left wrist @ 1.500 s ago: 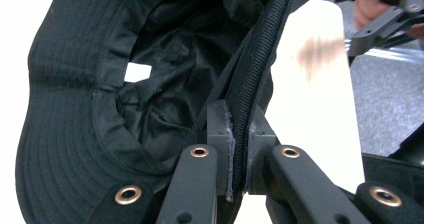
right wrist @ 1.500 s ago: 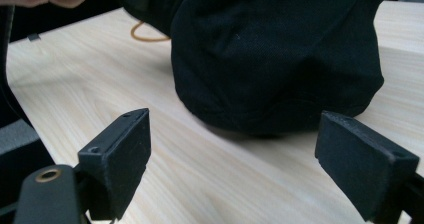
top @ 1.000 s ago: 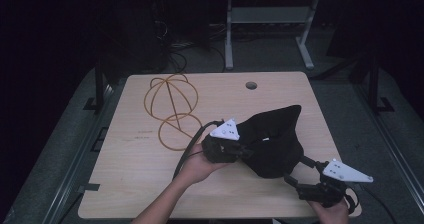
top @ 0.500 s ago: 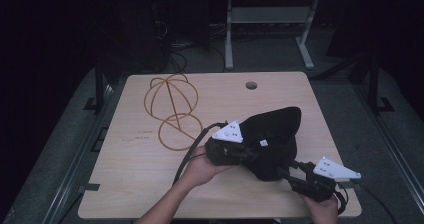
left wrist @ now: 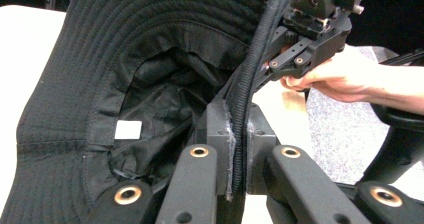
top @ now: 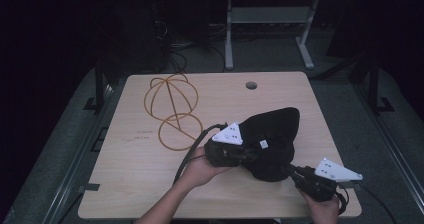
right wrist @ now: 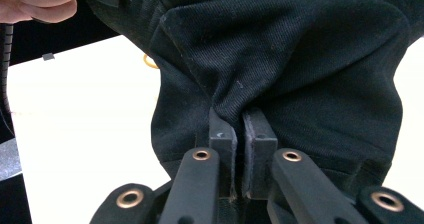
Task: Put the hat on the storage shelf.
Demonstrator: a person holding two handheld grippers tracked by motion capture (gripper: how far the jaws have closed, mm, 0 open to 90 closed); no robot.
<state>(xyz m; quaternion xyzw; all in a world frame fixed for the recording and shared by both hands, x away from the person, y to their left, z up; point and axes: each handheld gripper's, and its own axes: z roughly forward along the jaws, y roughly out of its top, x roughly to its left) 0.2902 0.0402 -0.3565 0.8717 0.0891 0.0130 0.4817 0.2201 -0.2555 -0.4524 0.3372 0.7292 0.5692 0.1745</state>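
Since the earlier frames the right gripper [top: 292, 171] has come in from the table's near right corner toward the middle, and the black bucket hat [top: 272, 134] has slumped lower and shifted a little toward the near edge; the left gripper [top: 245, 156] has kept roughly to its spot.

Both grippers are clamped on the hat. In the left gripper view the jaws are pressed together with the corded brim edge [left wrist: 240, 134] running upright between them, the hat's open inside and its white label [left wrist: 128, 129] turned toward the camera. In the right gripper view the jaws are closed on a pinched fold of the cloth [right wrist: 235, 109], which puckers just above them. Held at two points like this, the hat is probably being spread or turned so its shape can be controlled, perhaps to fit it over the wire hat stand [top: 170, 109] that lies near the far left part of the wooden table [top: 130, 184], well apart from the hat.

The hat sits over the near right part of the table, between the two grippers, with the brim at the left fingers and the crown cloth at the right ones.
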